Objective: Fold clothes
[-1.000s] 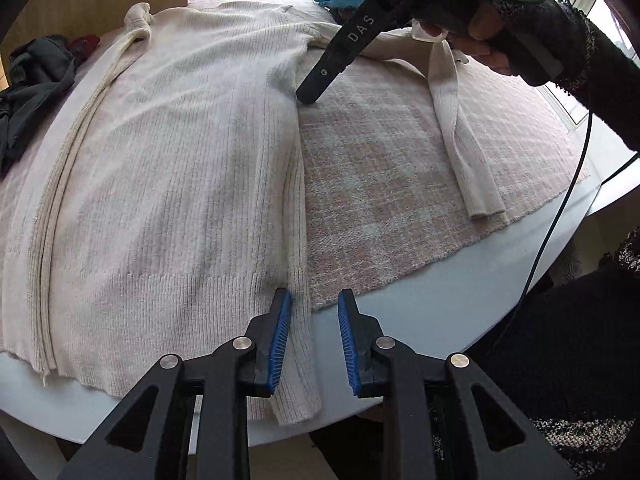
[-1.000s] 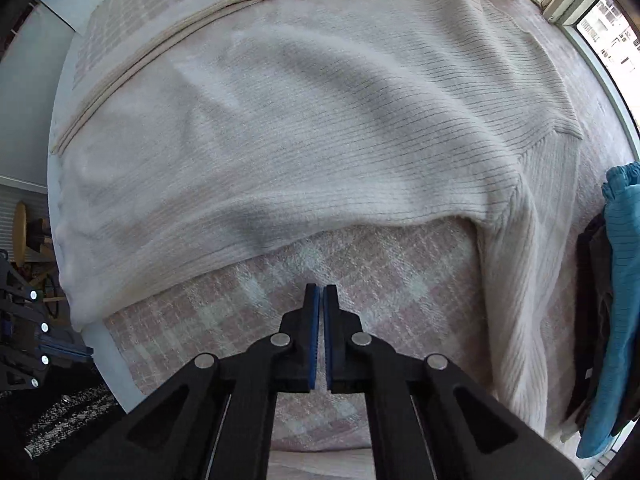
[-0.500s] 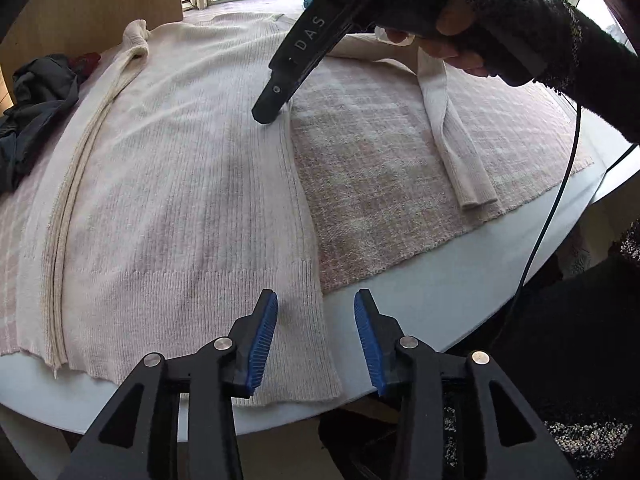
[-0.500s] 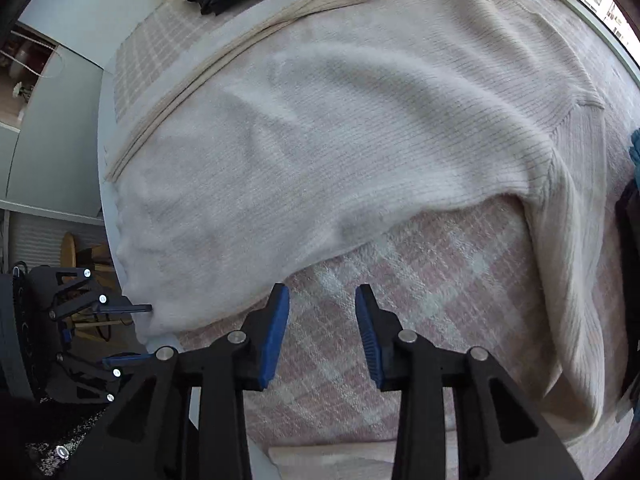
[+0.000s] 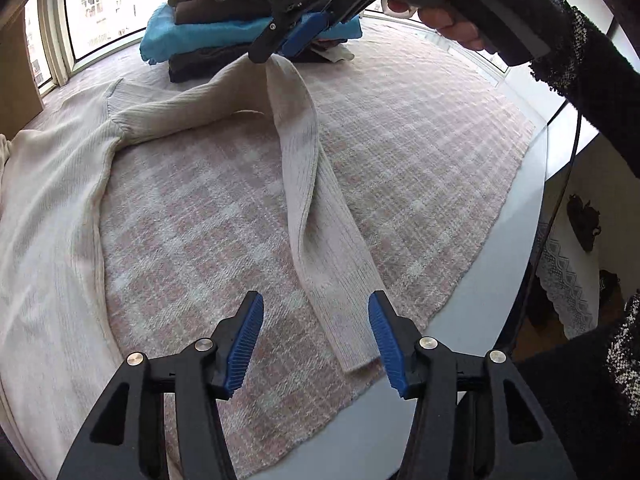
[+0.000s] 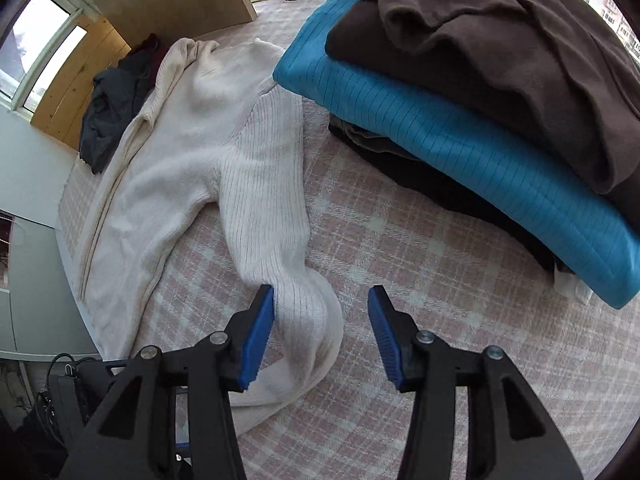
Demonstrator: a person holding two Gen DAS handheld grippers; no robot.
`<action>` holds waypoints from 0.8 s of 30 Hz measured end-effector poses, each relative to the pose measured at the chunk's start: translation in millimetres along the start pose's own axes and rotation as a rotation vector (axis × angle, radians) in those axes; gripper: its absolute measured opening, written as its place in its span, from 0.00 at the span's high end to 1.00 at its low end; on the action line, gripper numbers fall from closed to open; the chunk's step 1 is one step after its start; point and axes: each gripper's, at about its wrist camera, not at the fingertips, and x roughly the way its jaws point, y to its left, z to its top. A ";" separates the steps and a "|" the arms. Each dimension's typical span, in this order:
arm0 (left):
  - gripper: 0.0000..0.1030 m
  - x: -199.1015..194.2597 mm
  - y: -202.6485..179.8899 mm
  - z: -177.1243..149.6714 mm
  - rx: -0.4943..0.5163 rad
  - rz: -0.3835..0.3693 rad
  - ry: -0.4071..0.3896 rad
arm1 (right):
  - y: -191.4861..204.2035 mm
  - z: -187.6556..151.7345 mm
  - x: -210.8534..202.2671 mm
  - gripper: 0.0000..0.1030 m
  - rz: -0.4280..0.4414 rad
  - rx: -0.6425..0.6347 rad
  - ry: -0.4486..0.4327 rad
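A cream ribbed cardigan [image 5: 48,208] lies flat on a pink plaid cloth [image 5: 400,140], seen also in the right wrist view [image 6: 180,160]. Its sleeve [image 5: 316,216] bends at the elbow and runs toward the table's near edge. My left gripper [image 5: 316,336] is open, jaws either side of the sleeve cuff [image 5: 352,344]. My right gripper [image 6: 320,328] is open over the sleeve's bend [image 6: 308,312], left pad touching the fabric. In the left wrist view the right gripper [image 5: 288,44] hovers at the raised fold of the sleeve.
A stack of folded clothes, brown [image 6: 480,40] over blue [image 6: 460,140] over dark, sits on the cloth beside the sleeve; it shows at the back in the left wrist view [image 5: 240,32]. A dark garment heap [image 6: 116,108] lies past the cardigan's collar. The white table edge [image 5: 500,280] curves at right.
Both grippers moved from the cardigan's body and hem over to the sleeve. The left gripper opened wider at the cuff. The right gripper, shut a second ago, is open at the sleeve's bend.
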 end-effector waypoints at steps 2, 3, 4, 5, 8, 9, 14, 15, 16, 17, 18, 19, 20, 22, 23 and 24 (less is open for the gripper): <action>0.50 14.4 -6.9 6.5 0.042 -0.024 0.028 | 2.1 7.6 6.9 0.54 0.013 0.000 0.006; 0.55 18.9 -11.1 8.1 0.067 -0.039 0.035 | 4.6 13.2 7.8 0.54 0.019 -0.008 0.002; 0.66 23.1 -15.2 9.7 0.090 -0.056 0.042 | 7.3 18.9 8.5 0.54 0.025 -0.017 -0.002; 0.86 22.0 -18.7 9.9 0.090 -0.101 0.053 | 9.9 24.7 9.1 0.54 0.031 -0.027 -0.007; 0.96 -3.8 -32.4 2.9 0.092 -0.228 0.023 | 15.8 48.8 15.9 0.54 0.058 -0.031 -0.014; 0.96 -17.1 -35.3 -3.0 0.089 -0.243 0.003 | 21.0 56.7 21.8 0.54 0.042 -0.048 -0.006; 0.96 -68.5 -18.0 -42.2 -0.022 -0.234 -0.052 | 46.5 93.9 70.1 0.54 -0.054 -0.121 0.062; 0.96 -76.2 -11.4 -50.1 -0.058 -0.227 -0.063 | 50.0 100.1 81.9 0.54 -0.077 -0.129 0.080; 0.96 -80.9 -4.2 -56.9 -0.090 -0.201 -0.070 | 50.3 103.4 92.2 0.54 -0.072 -0.122 0.106; 0.96 -82.6 1.6 -62.5 -0.118 -0.178 -0.072 | 50.4 106.5 102.5 0.54 -0.064 -0.114 0.133; 0.96 -82.6 7.6 -66.8 -0.147 -0.159 -0.073 | 52.7 106.4 106.5 0.52 -0.065 -0.127 0.134; 0.96 -82.8 11.8 -70.1 -0.171 -0.145 -0.080 | 55.3 106.0 109.9 0.52 -0.067 -0.143 0.133; 0.96 -82.3 14.5 -72.6 -0.196 -0.137 -0.090 | 57.8 105.6 113.3 0.52 -0.070 -0.158 0.132; 0.96 -81.6 18.4 -74.0 -0.223 -0.129 -0.109 | 66.6 101.7 119.3 0.68 -0.128 -0.223 0.138; 0.97 -81.9 21.6 -75.3 -0.231 -0.118 -0.114 | 67.7 101.8 121.4 0.95 -0.110 -0.222 0.158; 0.97 -82.3 24.6 -76.6 -0.239 -0.107 -0.119 | 68.4 102.1 123.3 0.94 -0.087 -0.218 0.180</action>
